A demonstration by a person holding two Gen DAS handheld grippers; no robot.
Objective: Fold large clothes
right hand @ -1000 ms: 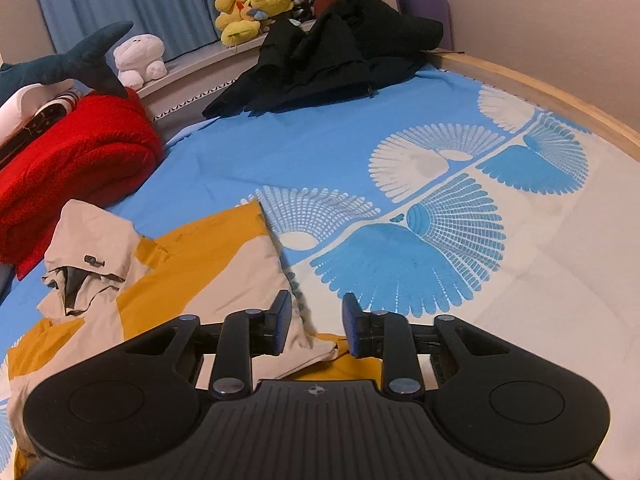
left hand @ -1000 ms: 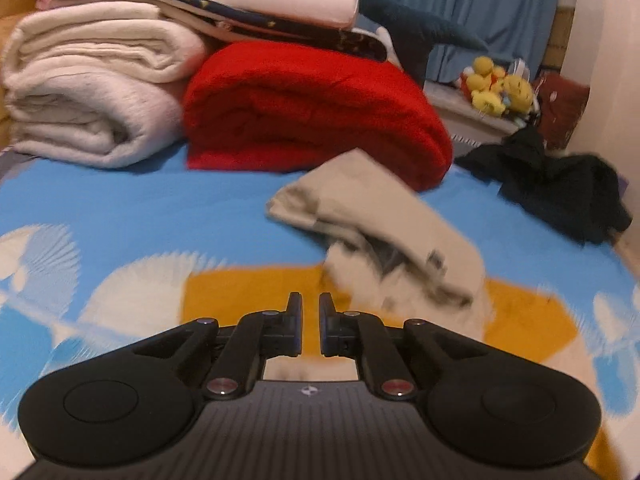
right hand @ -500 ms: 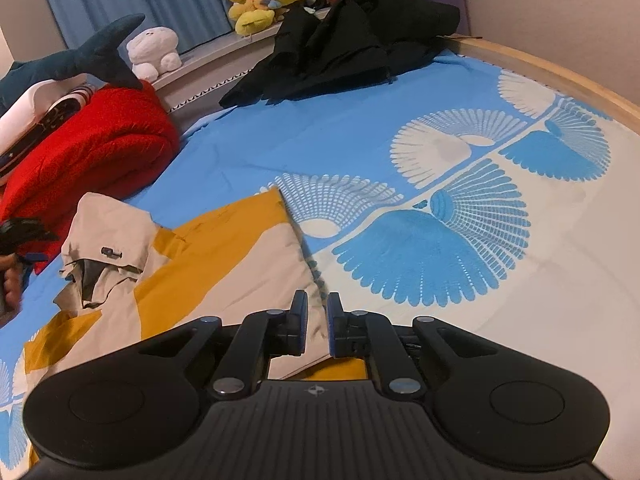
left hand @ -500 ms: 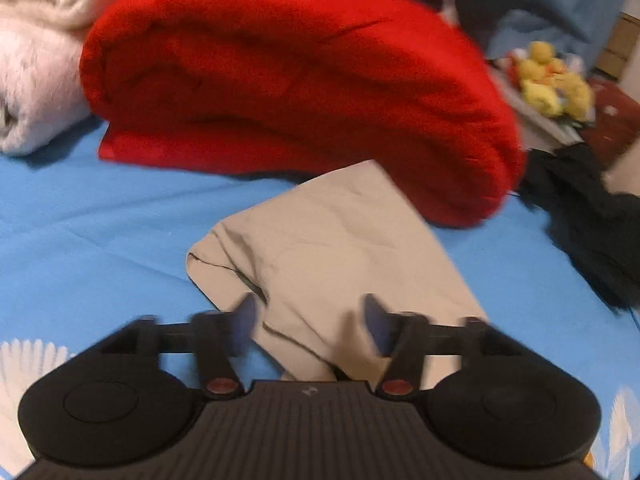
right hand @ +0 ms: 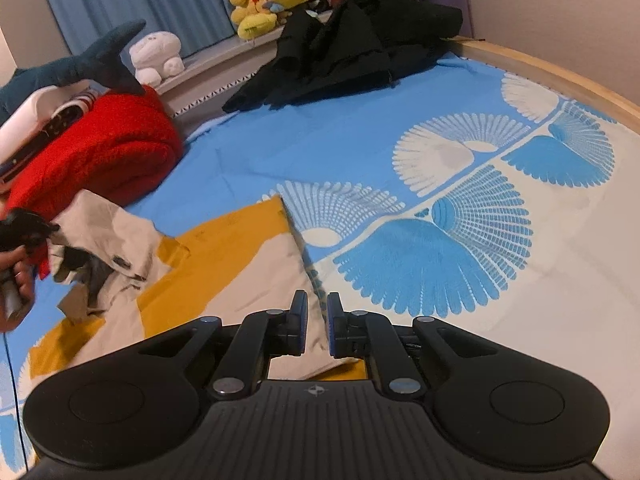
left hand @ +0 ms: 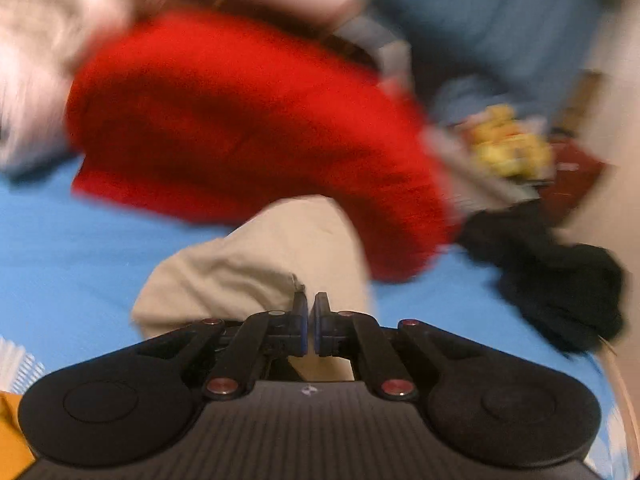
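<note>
Our left gripper point(left hand: 311, 307) has its fingers pinched on an edge of the beige garment point(left hand: 256, 268), which fills the lower centre of the left view and, in the right view, hangs lifted at mid left. Our right gripper point(right hand: 317, 312) has its fingers nearly together; whether they hold the cloth below, we cannot tell. Behind lie a red blanket point(left hand: 240, 120) and black clothes point(right hand: 352, 52) on the blue bedsheet point(right hand: 340, 136)
</note>
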